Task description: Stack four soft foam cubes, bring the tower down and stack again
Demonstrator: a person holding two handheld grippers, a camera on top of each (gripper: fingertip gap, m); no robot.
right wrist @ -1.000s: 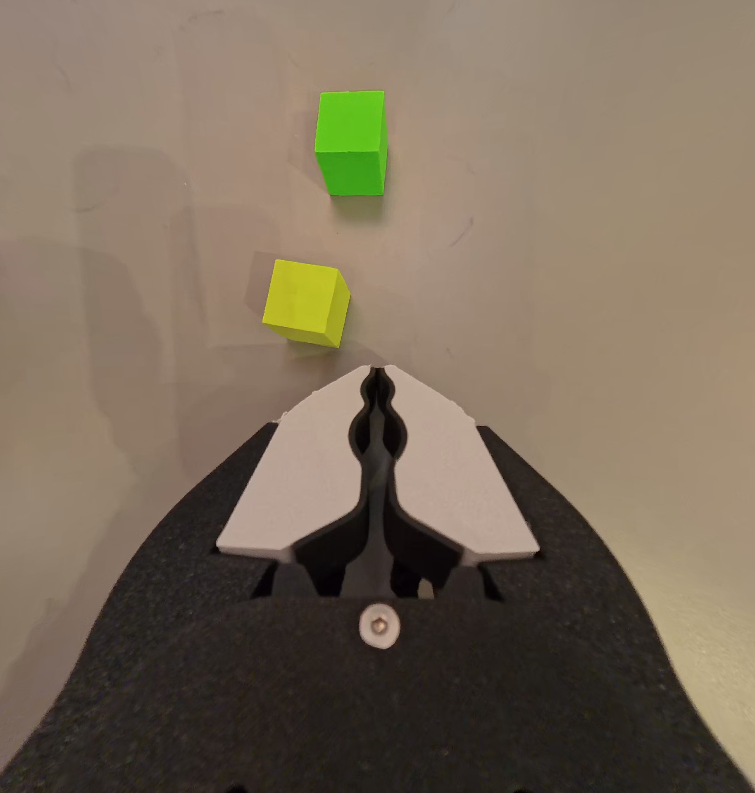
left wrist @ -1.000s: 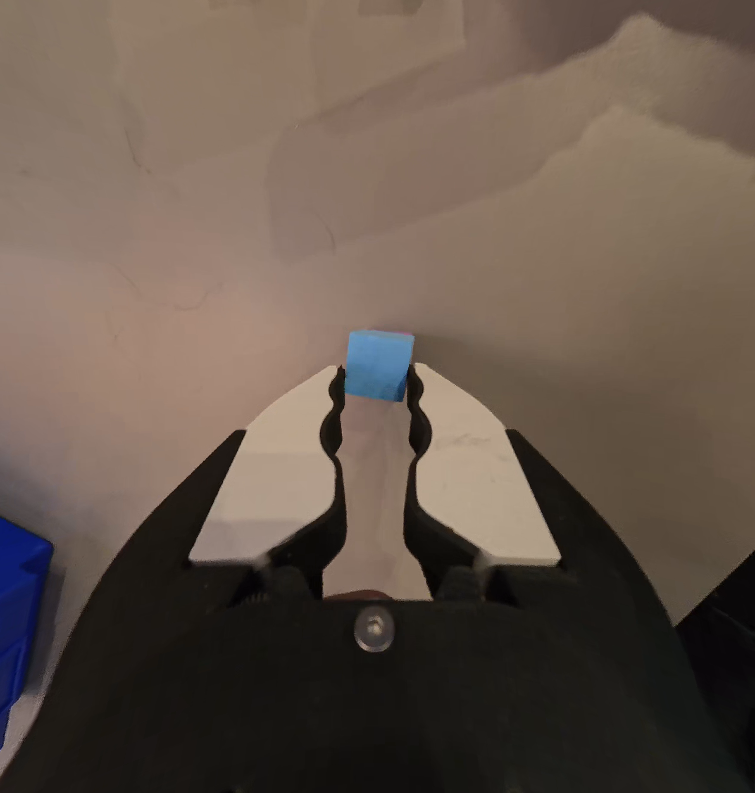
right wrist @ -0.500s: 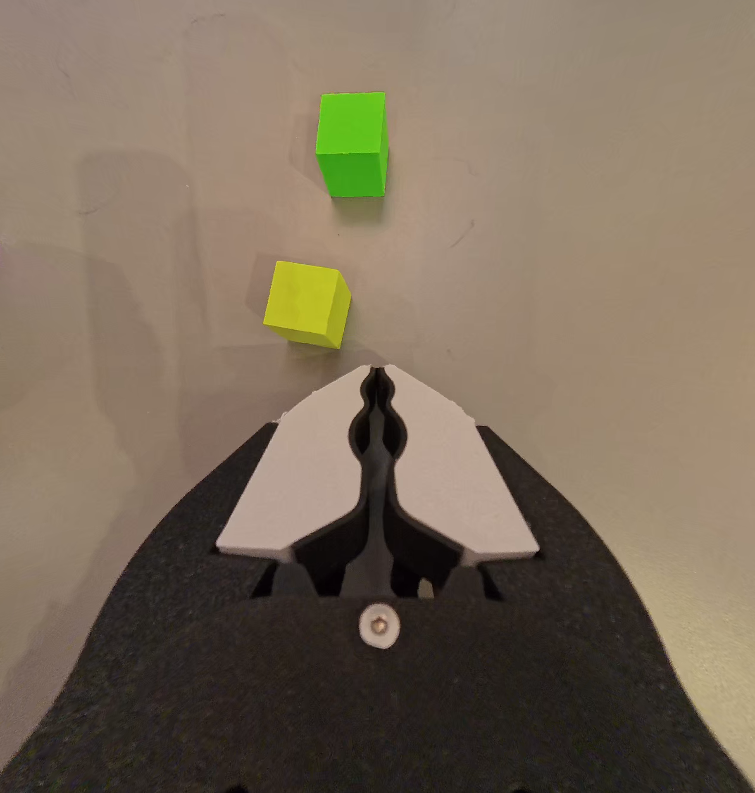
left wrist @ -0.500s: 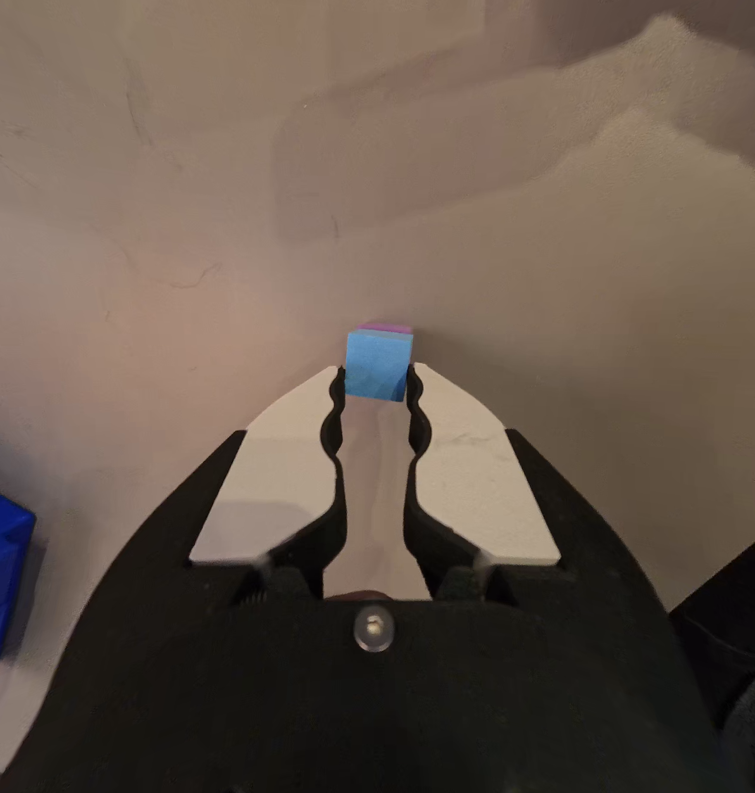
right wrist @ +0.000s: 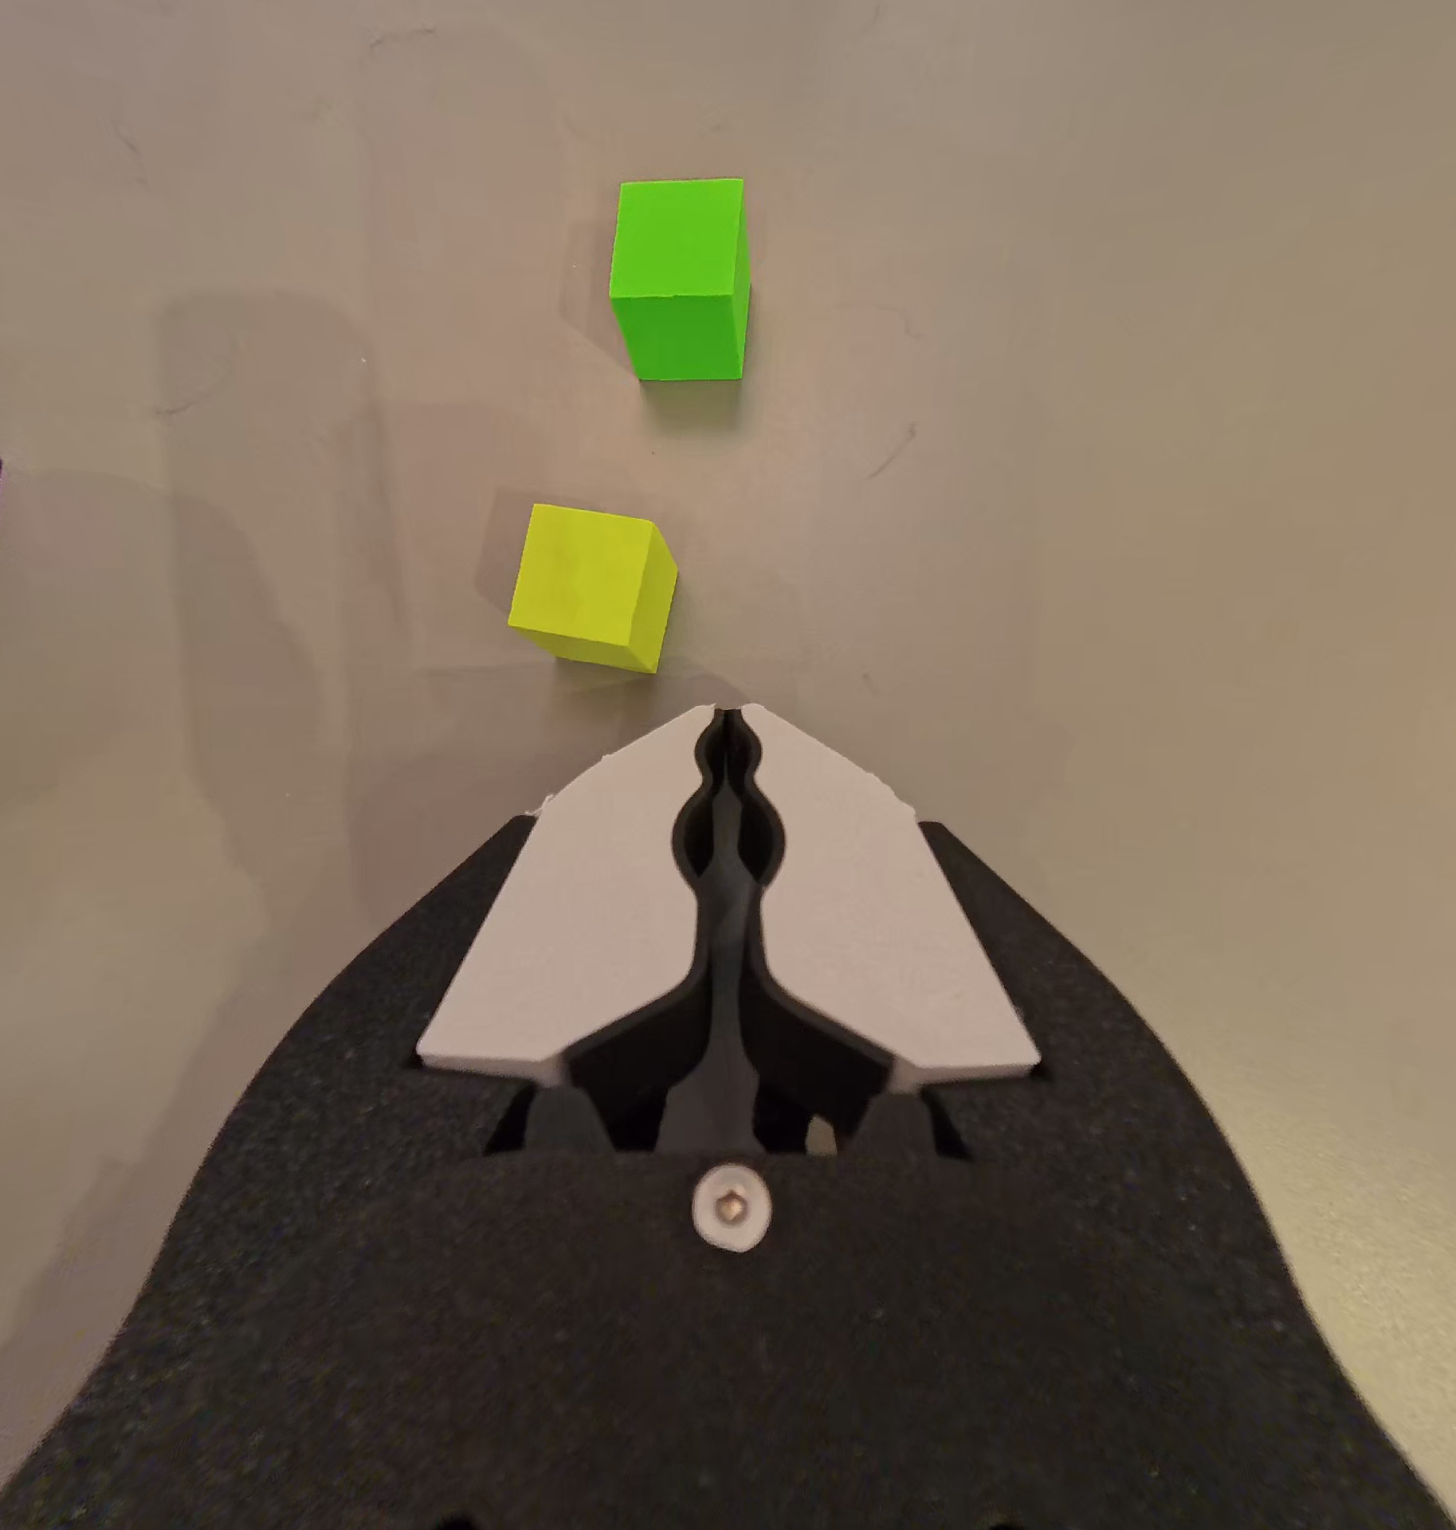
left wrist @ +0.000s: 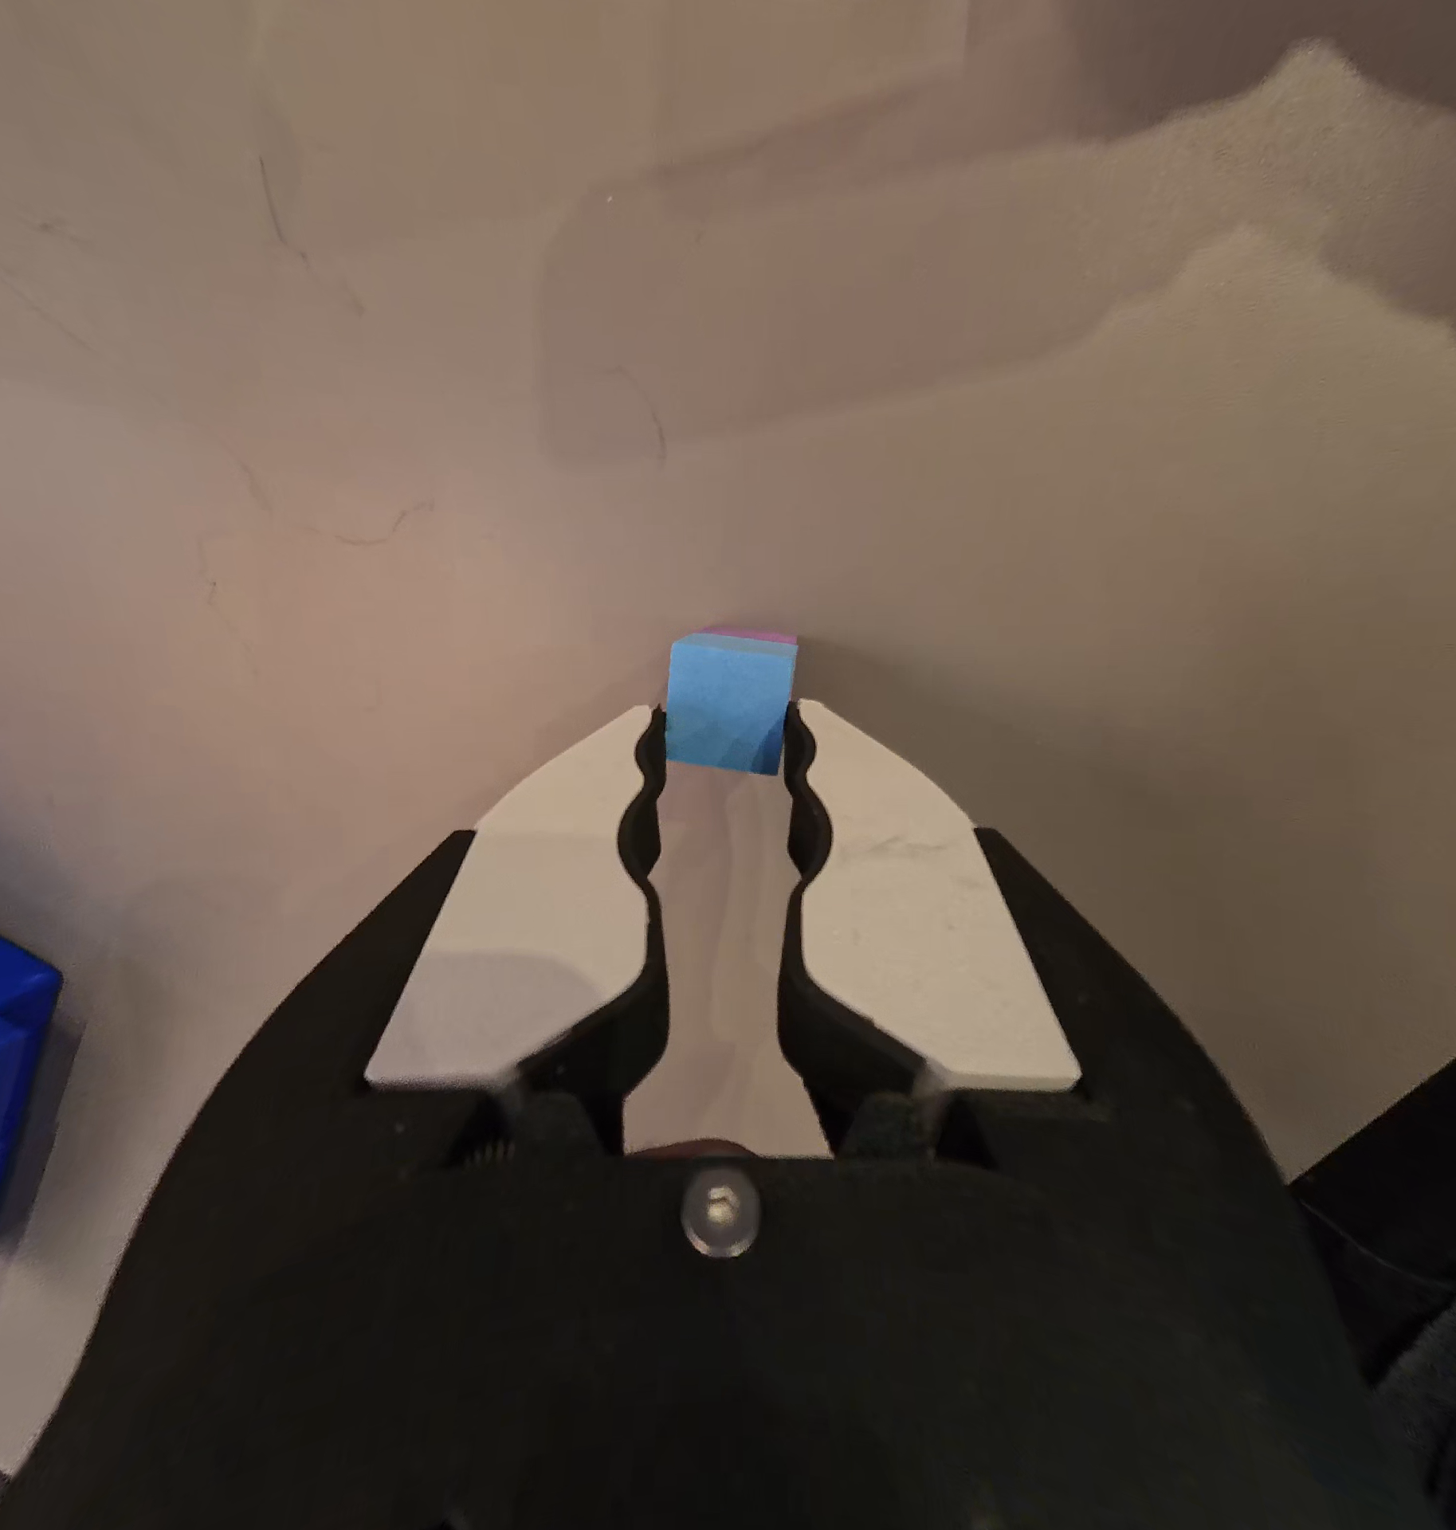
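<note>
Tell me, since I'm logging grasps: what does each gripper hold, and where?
Left gripper pinches the blue cube by its two opposite side faces, at the fingertips. Right gripper is shut and holds nothing.

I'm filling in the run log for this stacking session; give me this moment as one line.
left gripper: shut on blue cube, above purple cube | right gripper: shut, empty | yellow cube, green cube: loose on table
</note>
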